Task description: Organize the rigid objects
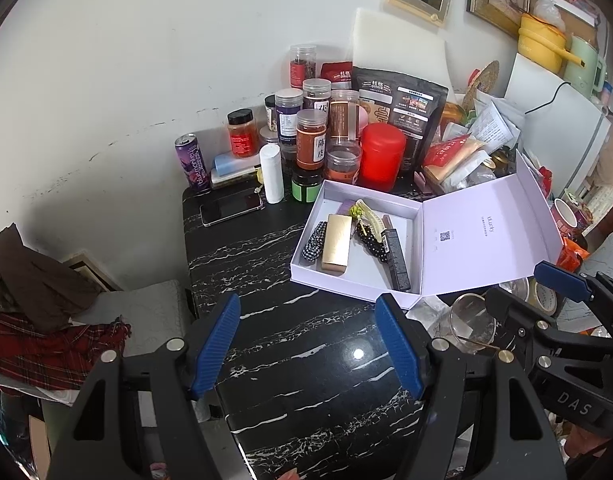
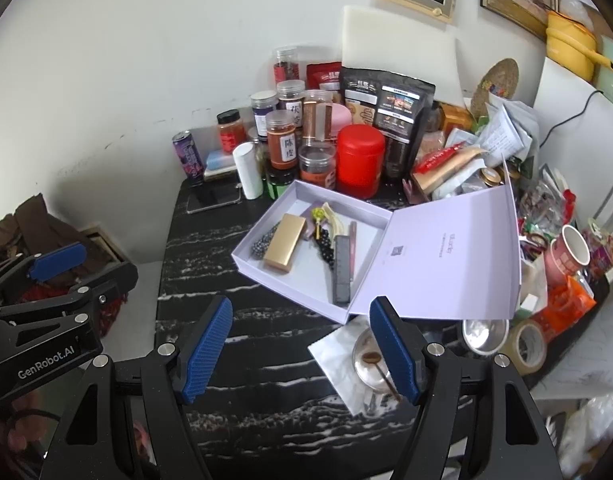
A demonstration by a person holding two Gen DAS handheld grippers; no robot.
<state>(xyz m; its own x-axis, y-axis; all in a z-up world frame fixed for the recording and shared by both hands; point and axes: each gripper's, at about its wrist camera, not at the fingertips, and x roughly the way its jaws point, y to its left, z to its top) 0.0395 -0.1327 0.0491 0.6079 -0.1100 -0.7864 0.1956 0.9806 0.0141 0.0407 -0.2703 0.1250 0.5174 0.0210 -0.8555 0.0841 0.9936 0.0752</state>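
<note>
left gripper (image 1: pixel 308 346) — blue-padded jaws spread, nothing between them, over bare black marble-pattern table (image 1: pixel 266 264) | right gripper (image 2: pixel 300 350) — jaws spread, empty | open pale lilac cardboard box (image 1: pixel 386 294) with gold rectangular case (image 1: pixel 337 247) inside sits above and right of left fingers, apart from both pairs.

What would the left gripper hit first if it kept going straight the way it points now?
Probably the bare black marble tabletop. The left gripper is open and empty, aimed steeply down short of the open box; depth is uncertain.
</note>
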